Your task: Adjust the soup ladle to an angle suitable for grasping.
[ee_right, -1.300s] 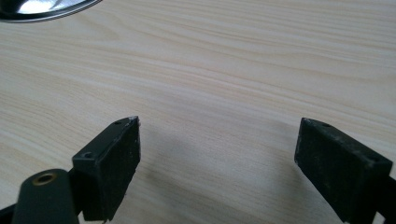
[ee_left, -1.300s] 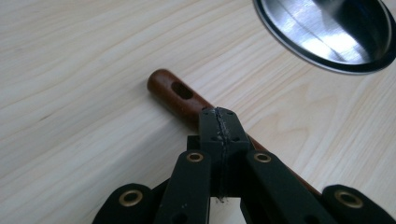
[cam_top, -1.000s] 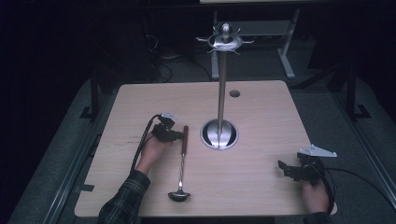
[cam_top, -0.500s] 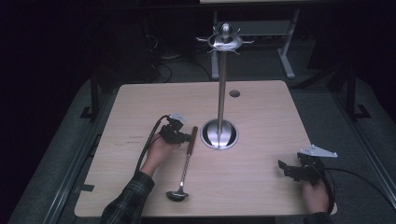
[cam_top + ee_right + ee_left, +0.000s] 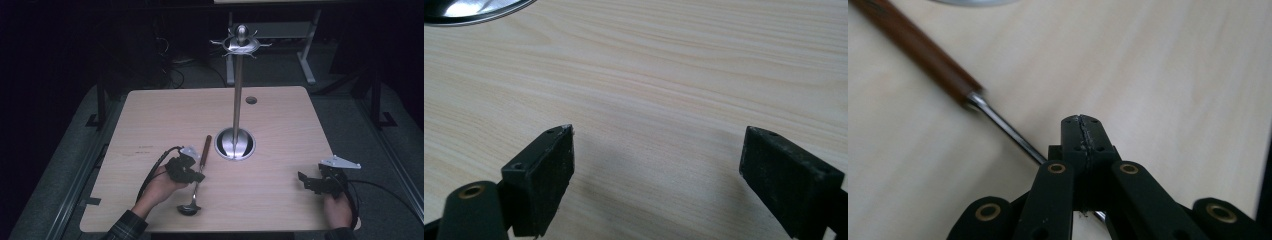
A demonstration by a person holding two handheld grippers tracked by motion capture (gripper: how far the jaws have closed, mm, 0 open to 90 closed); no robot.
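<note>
Left gripper (image 5: 192,171) sits over the ladle (image 5: 196,182), jaws pressed together on its thin metal shaft; in the left gripper view the shaft (image 5: 1007,131) runs under the closed tips (image 5: 1083,135) and out to the brown wooden handle (image 5: 915,46) ahead and to the left. Bowl of the ladle lies on the table (image 5: 280,125) just behind the gripper, toward the person. Stand (image 5: 236,142) base near, ahead and right of it. Right gripper (image 5: 306,181) rests well apart, jaws spread wide over bare wood (image 5: 659,90), holding nothing.

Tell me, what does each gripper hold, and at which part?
The left gripper is shut on the ladle at its metal shaft, below the wooden handle. The right gripper is open, holding nothing.
</note>
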